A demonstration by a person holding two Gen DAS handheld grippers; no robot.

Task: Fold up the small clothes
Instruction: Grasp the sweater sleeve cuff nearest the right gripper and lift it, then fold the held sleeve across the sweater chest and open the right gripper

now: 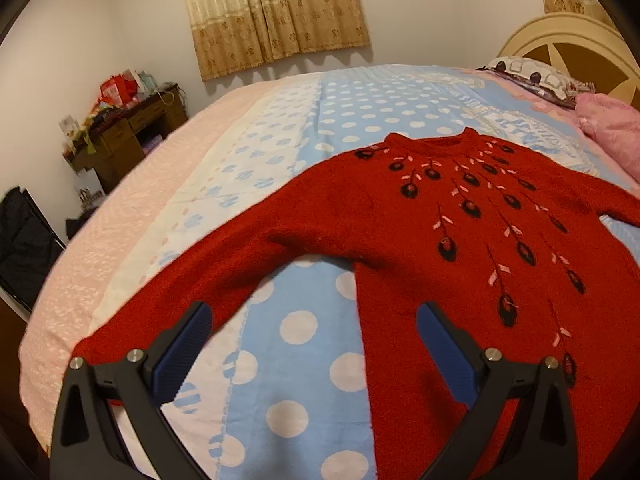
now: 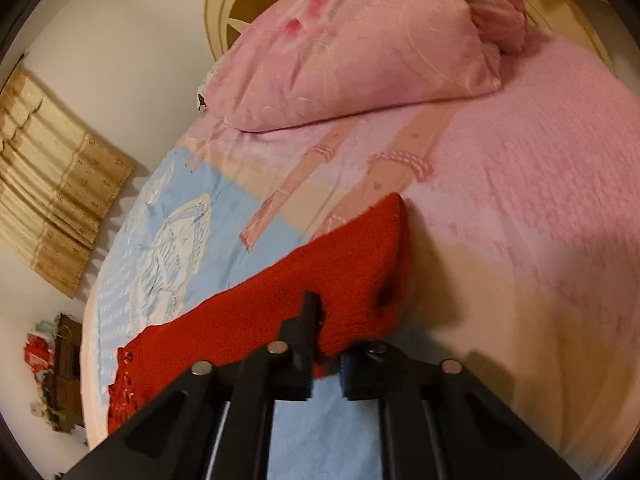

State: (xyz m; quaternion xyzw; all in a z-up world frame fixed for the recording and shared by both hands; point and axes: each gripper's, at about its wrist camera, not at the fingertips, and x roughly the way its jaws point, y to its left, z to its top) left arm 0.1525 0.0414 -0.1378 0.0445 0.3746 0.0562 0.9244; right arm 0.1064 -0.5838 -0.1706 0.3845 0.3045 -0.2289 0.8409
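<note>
A red knitted sweater (image 1: pixel 460 248) with black and pink embroidery lies flat, front up, on the bed. Its left sleeve (image 1: pixel 208 276) stretches out toward the bed's left edge. My left gripper (image 1: pixel 316 320) is open and empty, hovering above the gap between that sleeve and the sweater's body. In the right wrist view my right gripper (image 2: pixel 326 320) is shut on the sweater's other sleeve (image 2: pixel 352 268) and holds its cuff end lifted off the bed.
The bed has a blue polka-dot and pink cover (image 1: pixel 304 120). A pink pillow (image 2: pixel 360 48) and a rounded headboard (image 1: pixel 568 48) are at the head end. A cluttered wooden desk (image 1: pixel 128 128) stands by the wall, beyond the bed's left edge.
</note>
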